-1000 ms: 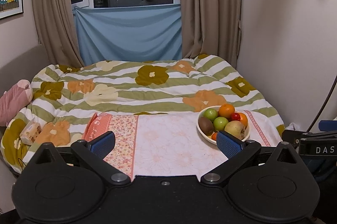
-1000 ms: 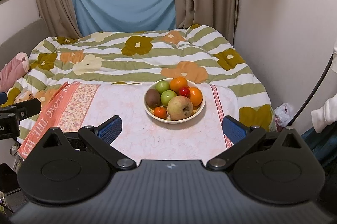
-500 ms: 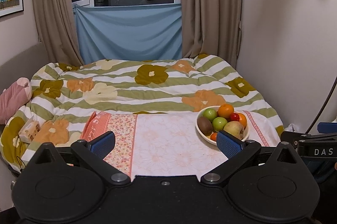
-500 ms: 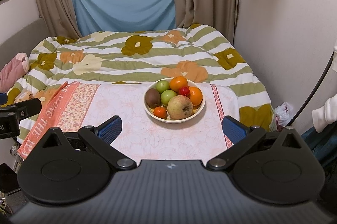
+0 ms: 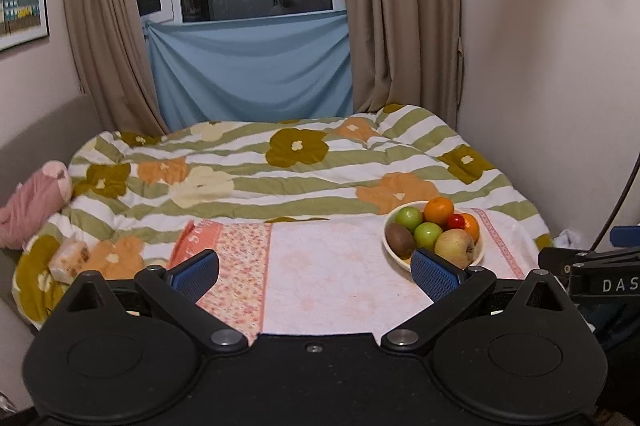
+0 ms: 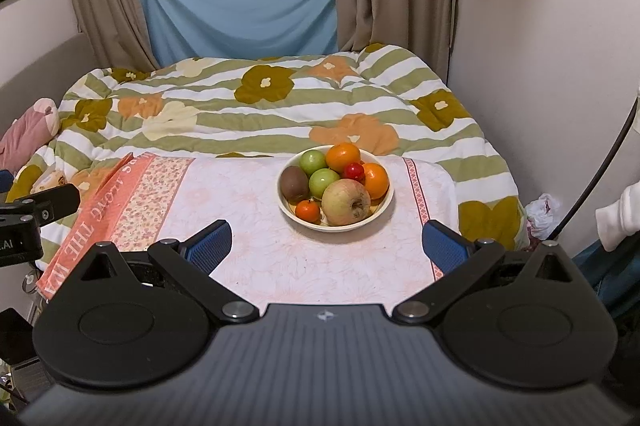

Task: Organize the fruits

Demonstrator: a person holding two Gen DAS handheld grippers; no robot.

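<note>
A cream bowl [image 6: 382,207] of fruit stands on a pink floral cloth [image 6: 256,246] at the bed's near end. It holds a large apple [image 6: 346,202], a kiwi [image 6: 294,184], two green apples, oranges, a small red fruit and a small orange one. The bowl also shows in the left wrist view [image 5: 390,252], partly behind my left gripper's right pad. My right gripper [image 6: 326,246] is open and empty, just short of the bowl. My left gripper [image 5: 316,274] is open and empty, over the cloth left of the bowl.
A green-striped flowered duvet [image 6: 256,106] covers the bed. A pink plush toy [image 5: 32,204] lies at the left edge and a small packet [image 5: 68,256] lies near it. A wall [image 6: 540,46] runs close along the right. A cable [image 6: 600,170] hangs at the right.
The left wrist view has drifted slightly; the bowl sits a little lower and nearer its right pad. The right gripper has barely moved. Both stay open.
</note>
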